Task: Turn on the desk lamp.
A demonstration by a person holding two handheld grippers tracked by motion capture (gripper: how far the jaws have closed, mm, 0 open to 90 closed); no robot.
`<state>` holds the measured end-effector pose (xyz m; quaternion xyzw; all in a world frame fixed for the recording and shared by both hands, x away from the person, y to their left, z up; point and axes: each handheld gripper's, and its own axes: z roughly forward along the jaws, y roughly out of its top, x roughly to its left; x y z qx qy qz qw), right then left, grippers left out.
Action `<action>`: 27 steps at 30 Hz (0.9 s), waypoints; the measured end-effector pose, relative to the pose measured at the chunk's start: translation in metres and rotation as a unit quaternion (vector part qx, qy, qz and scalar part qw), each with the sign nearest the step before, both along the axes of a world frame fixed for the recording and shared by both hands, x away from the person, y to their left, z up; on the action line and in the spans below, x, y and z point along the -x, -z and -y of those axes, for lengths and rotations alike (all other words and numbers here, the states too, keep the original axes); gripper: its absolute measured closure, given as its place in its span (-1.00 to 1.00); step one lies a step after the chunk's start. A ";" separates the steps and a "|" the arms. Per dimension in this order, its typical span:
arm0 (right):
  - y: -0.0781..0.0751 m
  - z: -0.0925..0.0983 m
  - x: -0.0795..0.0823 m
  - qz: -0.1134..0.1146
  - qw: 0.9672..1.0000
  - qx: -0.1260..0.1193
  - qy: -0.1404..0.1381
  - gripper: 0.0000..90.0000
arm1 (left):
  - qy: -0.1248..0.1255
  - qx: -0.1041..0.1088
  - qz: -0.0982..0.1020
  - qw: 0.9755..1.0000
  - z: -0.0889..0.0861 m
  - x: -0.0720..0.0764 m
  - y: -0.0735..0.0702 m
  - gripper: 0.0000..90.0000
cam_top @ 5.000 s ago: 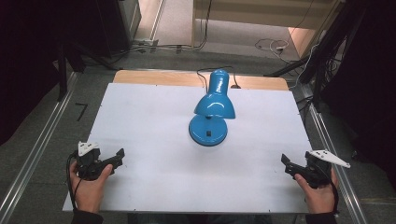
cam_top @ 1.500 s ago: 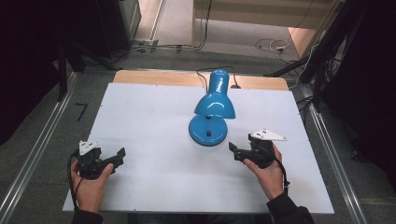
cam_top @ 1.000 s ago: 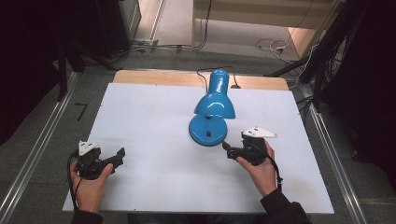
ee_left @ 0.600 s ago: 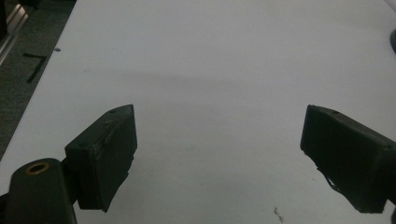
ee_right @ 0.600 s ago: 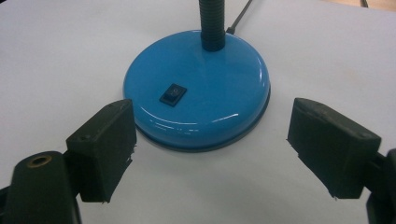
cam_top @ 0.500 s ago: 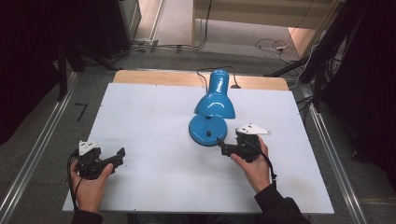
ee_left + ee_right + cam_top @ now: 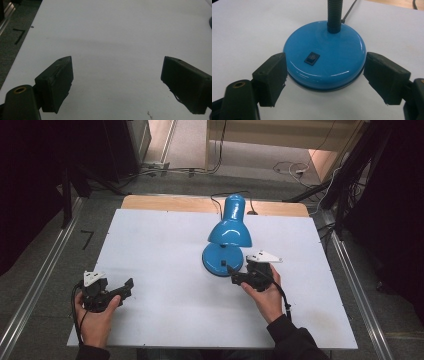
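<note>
The blue desk lamp (image 7: pixel 227 237) stood near the far middle of the white tabletop (image 7: pixel 165 250), its black rocker switch (image 7: pixel 312 58) on the round base facing you. Your right tongs (image 7: pixel 324 81) were spread wide on both sides of that base. Your left tongs (image 7: pixel 117 82) gaped apart over bare tabletop, well away.

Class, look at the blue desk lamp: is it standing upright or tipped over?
Upright. The blue desk lamp sits flat on its round base on the white table, neck rising from it.
</note>
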<state>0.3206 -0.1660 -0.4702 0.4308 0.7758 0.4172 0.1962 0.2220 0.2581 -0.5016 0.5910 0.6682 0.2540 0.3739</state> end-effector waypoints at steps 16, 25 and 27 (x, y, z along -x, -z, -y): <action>0.003 -0.013 -0.007 0.012 1.000 -0.007 -0.003 0.16 | -0.003 0.002 0.002 1.000 -0.001 0.001 0.000 -0.74; 0.011 -0.022 -0.012 0.020 1.000 -0.008 -0.011 0.86 | -0.001 0.003 0.002 1.000 -0.001 0.001 0.000 -0.74; 0.014 -0.024 -0.014 0.015 1.000 -0.005 -0.014 0.94 | -0.002 0.003 0.002 1.000 -0.001 0.001 0.000 -0.74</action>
